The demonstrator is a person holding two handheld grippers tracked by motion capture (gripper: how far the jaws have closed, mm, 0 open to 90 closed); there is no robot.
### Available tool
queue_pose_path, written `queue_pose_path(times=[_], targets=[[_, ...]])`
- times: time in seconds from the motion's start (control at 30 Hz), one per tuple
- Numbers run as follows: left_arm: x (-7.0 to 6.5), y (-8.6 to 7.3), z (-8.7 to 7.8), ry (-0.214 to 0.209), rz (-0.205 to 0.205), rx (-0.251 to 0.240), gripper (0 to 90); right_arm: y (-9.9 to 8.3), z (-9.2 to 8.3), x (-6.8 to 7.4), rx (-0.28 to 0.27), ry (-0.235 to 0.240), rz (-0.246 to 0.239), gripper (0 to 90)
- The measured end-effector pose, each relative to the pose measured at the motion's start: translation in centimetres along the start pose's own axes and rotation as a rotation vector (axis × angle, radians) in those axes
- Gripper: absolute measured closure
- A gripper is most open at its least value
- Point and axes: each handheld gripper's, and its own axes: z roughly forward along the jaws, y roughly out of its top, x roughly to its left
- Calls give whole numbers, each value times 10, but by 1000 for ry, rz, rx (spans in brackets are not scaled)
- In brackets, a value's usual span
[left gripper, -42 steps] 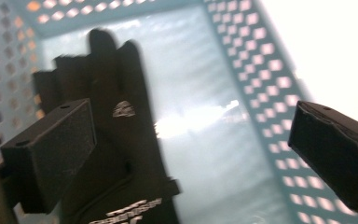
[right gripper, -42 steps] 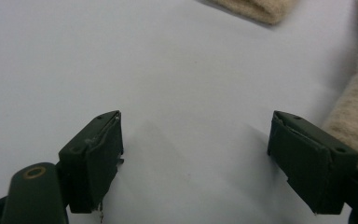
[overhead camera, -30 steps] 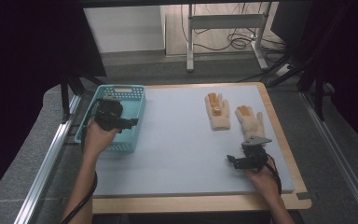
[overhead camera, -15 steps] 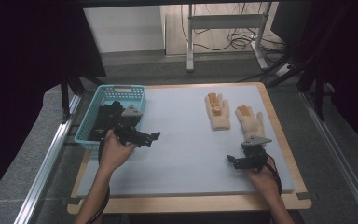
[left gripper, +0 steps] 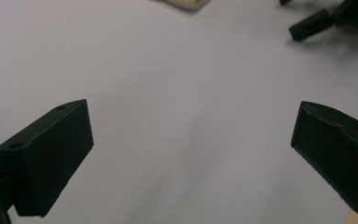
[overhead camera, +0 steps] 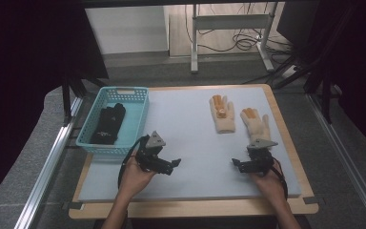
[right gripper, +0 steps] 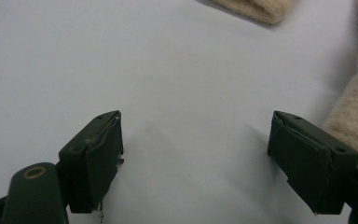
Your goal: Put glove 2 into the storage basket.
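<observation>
Resting low over the mat, the left gripper (overhead camera: pixel 170 165) sits at about 7 o'clock of the table, jaws spread wide with nothing between them. Its own view shows bare mat between the two black jaws, with a scrap of cream glove at 12 o'clock and the other gripper's jaw tip at 1 o'clock. The turquoise basket (overhead camera: pixel 138 112) lies at 10 o'clock of this gripper, just beside it, and holds a pair of black gloves (overhead camera: pixel 108 122).

The left cream glove (overhead camera: pixel 222 115) lies flat, fingers toward 12 o'clock, orange patches on fingers and palm; it is well apart from the left gripper, at its 1 o'clock. The right cream glove (overhead camera: pixel 256 125) lies just beside it, its cuff near the right gripper.

The right gripper (overhead camera: pixel 237 164) sits at 5 o'clock of the table, jaws spread and empty. In its view the right cream glove (right gripper: pixel 354 112) lies at 2 o'clock, close against the outer side of the right-hand jaw and outside the gap; whether it touches, cannot tell.

Surface: pale blue-grey mat (overhead camera: pixel 190 138) on a wooden-edged table (overhead camera: pixel 286 131). Room: grey carpet, dark curtains at both sides, a metal stand (overhead camera: pixel 231 21) with cables at 12 o'clock.
</observation>
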Motion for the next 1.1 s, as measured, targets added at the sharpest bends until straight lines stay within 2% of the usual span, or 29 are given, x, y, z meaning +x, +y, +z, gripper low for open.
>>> queue_pose_path(times=[0.17, 0.33, 0.5, 0.53, 0.6, 0.67, 0.77, 0.9, 1.1], targets=[[-4, -19, 21, 27, 9, 58, 0, 0, 0, 0, 0, -1, -1, 177], [-4, -32, 32, 40, -13, 80, 0, 0, 0, 0, 0, -1, 0, 177], [-2, -42, 37, 85, -11, 141, 0, 0, 0, 0, 0, -1, 0, 177], [-1, -44, 38, 80, -18, 142, 0, 0, 0, 0, 0, -1, -1, 177], [2, -47, 38, 58, -60, 121, 0, 0, 0, 0, 0, -1, -1, 177], [5, -49, 39, 39, -96, 122, 0, 0, 0, 0, -1, -1, 0, 177], [4, -49, 39, 41, -96, 122, 0, 0, 0, 0, 0, 0, 0, 175], [4, -50, 39, 40, -96, 120, 0, 0, 1, 1, 8, 9, -9, 129], [4, -50, 39, 40, -96, 119, 0, 0, 0, 0, 9, 17, 0, 150]])
